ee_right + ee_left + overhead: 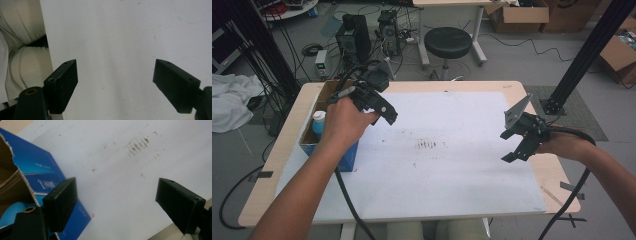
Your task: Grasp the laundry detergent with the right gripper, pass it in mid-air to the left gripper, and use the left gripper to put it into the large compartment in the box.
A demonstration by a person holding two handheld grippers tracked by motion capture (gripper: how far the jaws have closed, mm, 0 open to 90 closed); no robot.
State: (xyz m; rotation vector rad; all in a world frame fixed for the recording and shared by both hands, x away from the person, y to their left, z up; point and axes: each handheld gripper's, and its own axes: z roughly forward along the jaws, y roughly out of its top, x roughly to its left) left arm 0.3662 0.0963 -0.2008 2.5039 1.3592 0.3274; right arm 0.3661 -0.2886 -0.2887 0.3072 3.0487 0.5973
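At the far left of the table (512,86) stands an open blue box (346,159), and inside it a bottle (318,121) with a white cap sits upright. The left gripper (382,111) hangs just beside the box's right wall, a little above it, with the box below and to its own left in the left gripper view. Its jaws stand wide apart and hold nothing; between them lies only the white sheet (447,175) with a patch of brown smudges (138,145) ahead of the jaws.

Judging from this, the work on the box and bottle has barely begun: the bottle is inside the box, untouched, and no gripper is on either. What remains is the whole of it, starting with the left gripper closing the short gap to the box or the bottle.

Well off to the right, the right gripper (518,146) hovers over the bare sheet near the table's right edge, far from the box. Its jaws are also spread wide and empty, with plain white sheet between them.
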